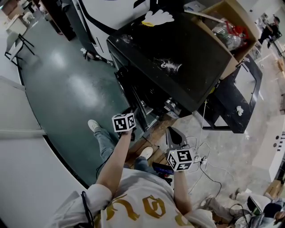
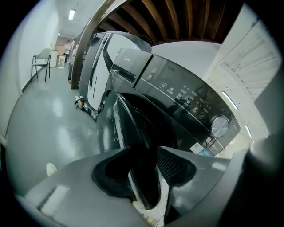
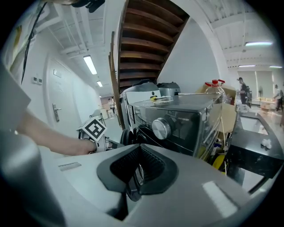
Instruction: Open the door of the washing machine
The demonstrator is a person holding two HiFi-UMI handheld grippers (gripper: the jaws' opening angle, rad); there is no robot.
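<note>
The black front-loading washing machine (image 1: 178, 58) stands ahead of me, seen from above. Its round door (image 2: 128, 128) is swung partly out from the front, below the control panel with a silver knob (image 2: 219, 125). My left gripper (image 2: 144, 177) has its jaws closed on the door's edge, which runs up between them. In the head view the left gripper (image 1: 132, 113) sits at the machine's front. My right gripper (image 3: 135, 177) is shut on nothing and hangs back from the machine's front, facing the knob (image 3: 161, 128). The right gripper (image 1: 173, 132) is low by the machine's right corner.
A cardboard box (image 1: 229, 31) with bottles stands to the right of the washing machine. A white appliance (image 1: 116, 13) stands beyond it. Loose cables (image 1: 202, 160) lie on the floor by my right side. A black frame (image 1: 231, 107) is at the right, a chair (image 1: 18, 42) far left.
</note>
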